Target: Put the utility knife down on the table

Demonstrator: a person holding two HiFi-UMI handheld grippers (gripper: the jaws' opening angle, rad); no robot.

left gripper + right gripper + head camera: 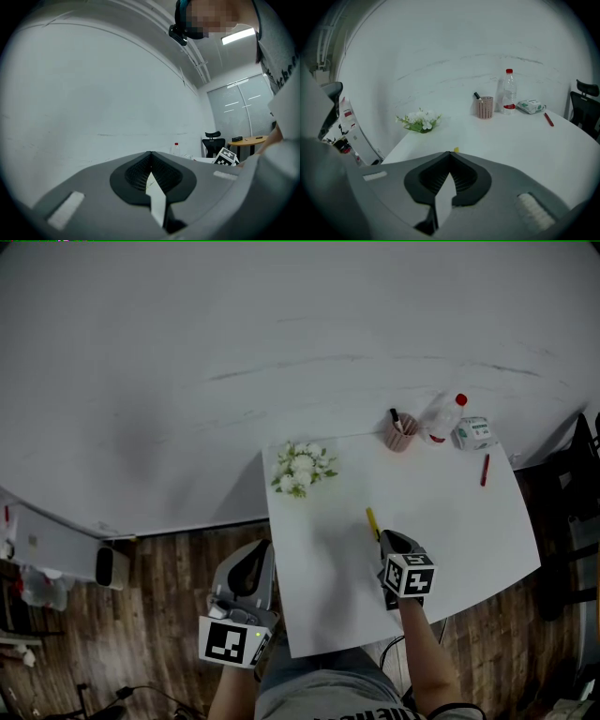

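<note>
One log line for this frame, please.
right gripper: shut on utility knife, over table | left gripper: shut, empty, beside table | release: not yet

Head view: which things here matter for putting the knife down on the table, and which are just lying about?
Belongs to the job:
- utility knife, yellow, held between the fingers of the right gripper
- table

Lying about:
- flowers
- cup
- bottle
- small packet
- red pen
- left gripper, shut on nothing, off the table

An office: white table [469, 531], black swivel chair [213, 136], wooden desk [251, 139], glass partition [236, 110], ceiling strip light [239, 35], plank floor [169, 577].
</note>
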